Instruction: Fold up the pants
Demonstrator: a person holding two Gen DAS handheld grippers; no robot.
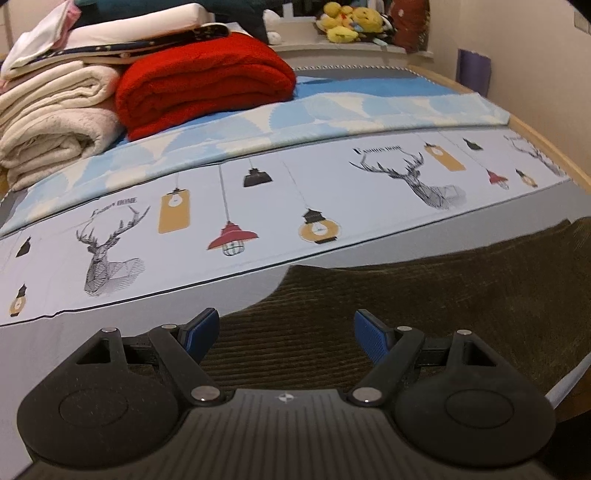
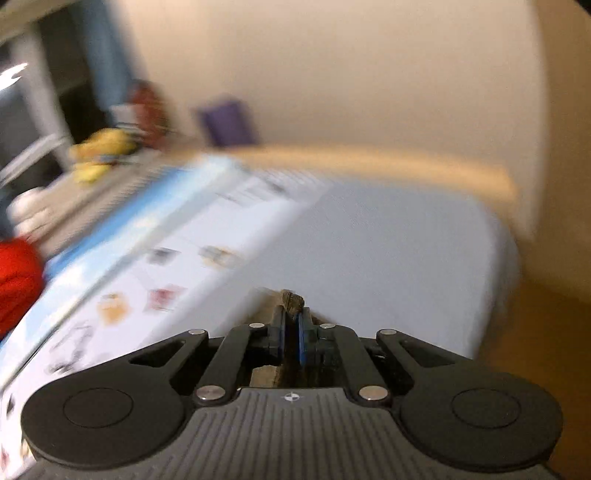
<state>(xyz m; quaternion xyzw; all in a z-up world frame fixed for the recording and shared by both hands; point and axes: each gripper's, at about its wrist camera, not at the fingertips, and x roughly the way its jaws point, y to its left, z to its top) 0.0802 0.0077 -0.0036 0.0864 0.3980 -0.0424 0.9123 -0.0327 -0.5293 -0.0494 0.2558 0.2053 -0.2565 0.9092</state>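
Dark olive-brown corduroy pants (image 1: pixel 424 295) lie spread on the grey bed sheet, filling the lower right of the left wrist view. My left gripper (image 1: pixel 286 332) is open, its blue pads just above the pants' near left part, holding nothing. In the blurred right wrist view my right gripper (image 2: pixel 291 321) is shut on a bunched edge of the pants (image 2: pixel 292 299), lifted above the bed near its far right corner. The rest of the pants is hidden under that gripper.
A printed sheet with deer and lamps (image 1: pixel 258 206) and a blue-white cover (image 1: pixel 295 114) cross the bed. Folded red blanket (image 1: pixel 207 77) and cream blankets (image 1: pixel 51 122) stack at back left. Plush toys (image 1: pixel 347 20) sit on the headboard. The wooden bed edge (image 2: pixel 406 166) and wall lie right.
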